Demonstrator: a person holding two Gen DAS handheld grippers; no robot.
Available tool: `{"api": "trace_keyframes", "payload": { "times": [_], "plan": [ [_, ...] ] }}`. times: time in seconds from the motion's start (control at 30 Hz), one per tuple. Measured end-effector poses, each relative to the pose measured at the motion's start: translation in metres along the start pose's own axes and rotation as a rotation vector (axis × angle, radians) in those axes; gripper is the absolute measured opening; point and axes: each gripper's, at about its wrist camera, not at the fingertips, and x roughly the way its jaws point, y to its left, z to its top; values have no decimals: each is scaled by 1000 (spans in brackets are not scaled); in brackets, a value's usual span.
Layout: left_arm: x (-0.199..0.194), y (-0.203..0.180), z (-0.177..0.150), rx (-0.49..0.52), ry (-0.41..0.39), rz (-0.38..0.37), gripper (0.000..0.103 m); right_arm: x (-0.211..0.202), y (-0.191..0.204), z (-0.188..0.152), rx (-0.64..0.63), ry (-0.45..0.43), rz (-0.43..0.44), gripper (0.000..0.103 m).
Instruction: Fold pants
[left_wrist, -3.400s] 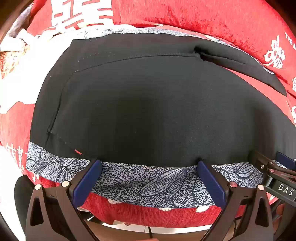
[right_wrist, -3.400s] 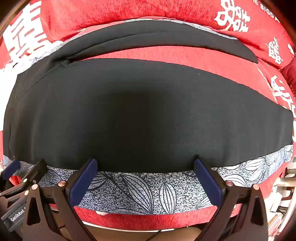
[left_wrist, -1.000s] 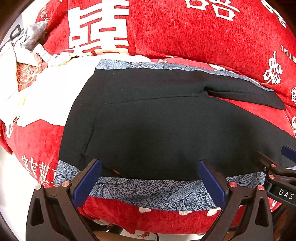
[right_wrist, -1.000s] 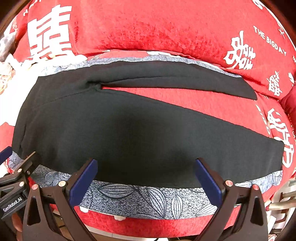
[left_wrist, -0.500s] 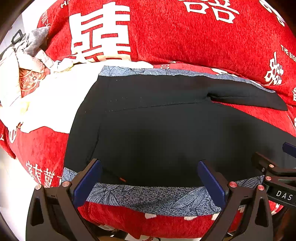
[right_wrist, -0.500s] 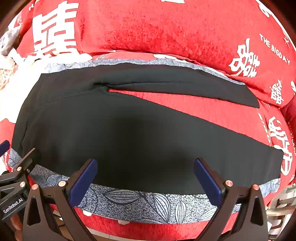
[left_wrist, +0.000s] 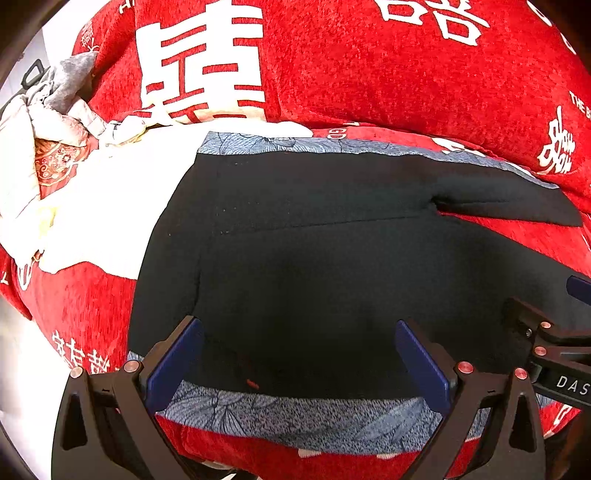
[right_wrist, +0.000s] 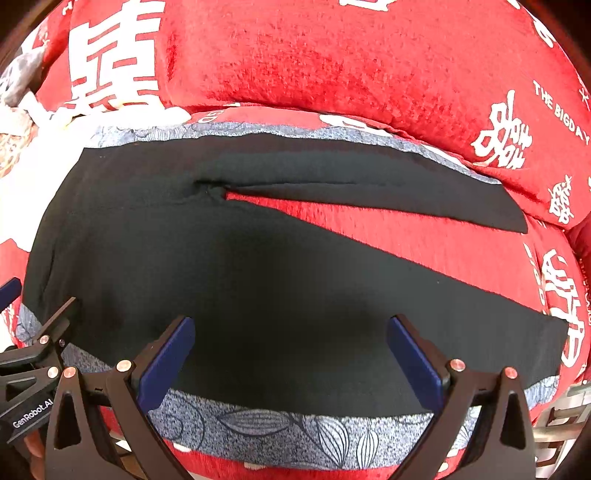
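Observation:
Black pants (left_wrist: 332, 266) lie spread flat on a red sofa seat, waist to the left, legs running right. The two legs split apart, with red cushion showing between them (right_wrist: 388, 229). The pants (right_wrist: 258, 280) have a blue-grey leaf-print band along their near and far edges. My left gripper (left_wrist: 299, 354) is open and empty, above the near edge by the waist. My right gripper (right_wrist: 290, 350) is open and empty, above the near leg. Each gripper shows at the edge of the other's view.
A red back cushion with white characters (left_wrist: 369, 66) rises behind the pants. A white cloth (left_wrist: 110, 206) and crumpled clothes (left_wrist: 48, 122) lie to the left. The sofa's front edge (right_wrist: 295, 469) is just below the grippers. A metal rack (right_wrist: 569, 410) stands at the right.
Both grippers have drawn back and up from the near edge of the pants, so more of the sofa back shows. The pants have not moved. Both stay open.

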Motion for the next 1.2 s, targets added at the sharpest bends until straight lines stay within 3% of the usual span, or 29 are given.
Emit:
{"api": "trace_keyframes", "payload": {
  "times": [0.17,0.53,1.0,1.2],
  "plan": [
    [14,2,15,-20,44,-21,103,8,-2,16,5,0,6,103],
    [33,-3,56,-3,41,-13,103,27,-1,56,-11,-3,17,103],
    [78,-6,108,-3,105,-21,103,67,-7,101,-59,30,33,103],
    [99,-10,131,2,143,-36,103,80,-7,131,-115,30,112,103]
  ]
}}
